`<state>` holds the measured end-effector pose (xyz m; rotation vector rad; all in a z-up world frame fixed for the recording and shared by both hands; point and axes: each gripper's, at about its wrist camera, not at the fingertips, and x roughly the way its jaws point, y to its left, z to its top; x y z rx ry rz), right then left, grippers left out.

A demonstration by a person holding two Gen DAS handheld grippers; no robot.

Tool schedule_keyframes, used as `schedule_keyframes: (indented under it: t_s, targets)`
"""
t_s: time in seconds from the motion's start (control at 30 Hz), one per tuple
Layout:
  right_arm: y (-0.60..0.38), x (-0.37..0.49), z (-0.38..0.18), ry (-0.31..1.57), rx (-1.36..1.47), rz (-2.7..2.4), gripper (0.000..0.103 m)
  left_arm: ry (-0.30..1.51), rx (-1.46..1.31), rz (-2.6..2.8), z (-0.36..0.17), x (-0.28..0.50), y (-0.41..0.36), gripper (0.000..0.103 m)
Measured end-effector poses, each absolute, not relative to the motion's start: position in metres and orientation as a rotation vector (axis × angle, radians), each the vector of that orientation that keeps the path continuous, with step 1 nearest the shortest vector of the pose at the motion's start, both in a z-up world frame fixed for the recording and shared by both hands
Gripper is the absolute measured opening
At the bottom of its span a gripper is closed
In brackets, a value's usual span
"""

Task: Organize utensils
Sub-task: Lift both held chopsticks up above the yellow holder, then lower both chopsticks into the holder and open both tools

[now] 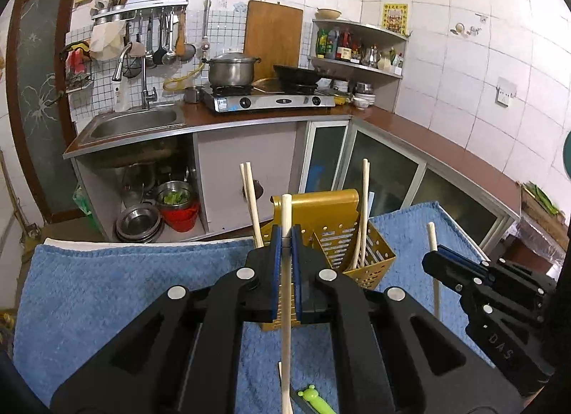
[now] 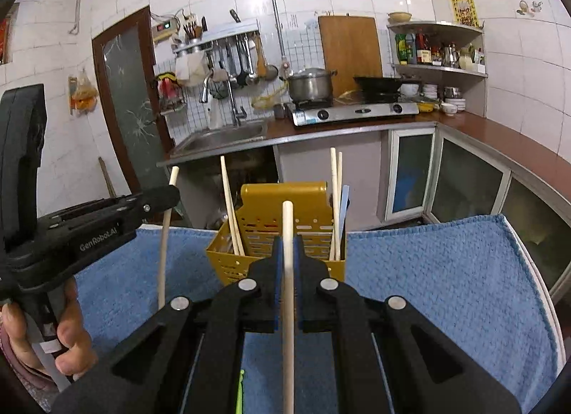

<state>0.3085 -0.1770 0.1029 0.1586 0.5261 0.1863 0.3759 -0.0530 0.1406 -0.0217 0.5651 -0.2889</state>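
- Gold-coloured perforated utensil caddy [image 1: 360, 253] [image 2: 271, 225] stands upright on a blue towel [image 1: 125, 282] [image 2: 446, 278], just ahead of both grippers.
- Caddy contents, right wrist view: two pale chopsticks [image 2: 231, 210] lean in the left compartment; two more chopsticks [image 2: 334, 200] stand in the right compartment, with a light blue utensil [image 2: 343, 207] beside them. All stick out above the rim.
- Left gripper [image 1: 285, 235] [image 2: 167, 196]: the blue-padded fingers [image 1: 275, 253] are closed tight on one wooden chopstick [image 1: 285, 271] [image 2: 166, 235]. The chopstick runs nearly upright between the pads, its upper tip above the fingertips and in line with the caddy's back plate.
- Right gripper [image 2: 288, 246] [image 1: 437, 253]: fingers [image 2: 276, 271] are pressed together on a second wooden chopstick [image 2: 288, 289] [image 1: 432, 239], also held nearly upright, its tip in front of the caddy's back plate.
- A person's hand [image 2: 53, 335] grasps the handle of the left gripper.
- A green item with a small bear-shaped end [image 1: 314, 398] lies on the towel below the left gripper.
- Background: brown countertop [image 1: 410, 128] with a steel sink [image 1: 139, 123], a two-burner gas stove [image 1: 271, 98] carrying a lidded steel pot [image 1: 232, 69] and a black wok [image 1: 298, 75].
- Open cabinet under the sink holds stacked steel bowls [image 1: 139, 223]; one steel bowl holds green leaves [image 1: 175, 196] and sits on a red basin [image 1: 180, 216].
- Corner shelf [image 1: 360, 46] holds bottles and jars; ladles hang from a wall rail [image 1: 142, 10].
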Motion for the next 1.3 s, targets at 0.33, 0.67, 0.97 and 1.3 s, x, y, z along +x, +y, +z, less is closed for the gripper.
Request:
schedule_keyframes:
  t_s: [0.33,0.67,0.97,1.3]
  targets:
    - [-0.189,0.311,0.116,0.416,0.182,0.171,0.006,0.537,-0.051,-0.321,0.146,0.381,-0.051,0.004]
    - [-0.199,0.303,0.182,0.138,0.172,0.136,0.006,0.247,-0.152,-0.370,0.206,0.376,-0.043,0.004]
    - [-0.209,0.322,0.168,0.036,0.213,0.101,0.006,0.096,-0.212,-0.316,0.212,0.397,-0.049,0.004]
    - [-0.212,0.337,0.146,0.003,0.199,0.074,0.006,0.062,-0.185,-0.252,0.176,0.419,-0.058,0.004]
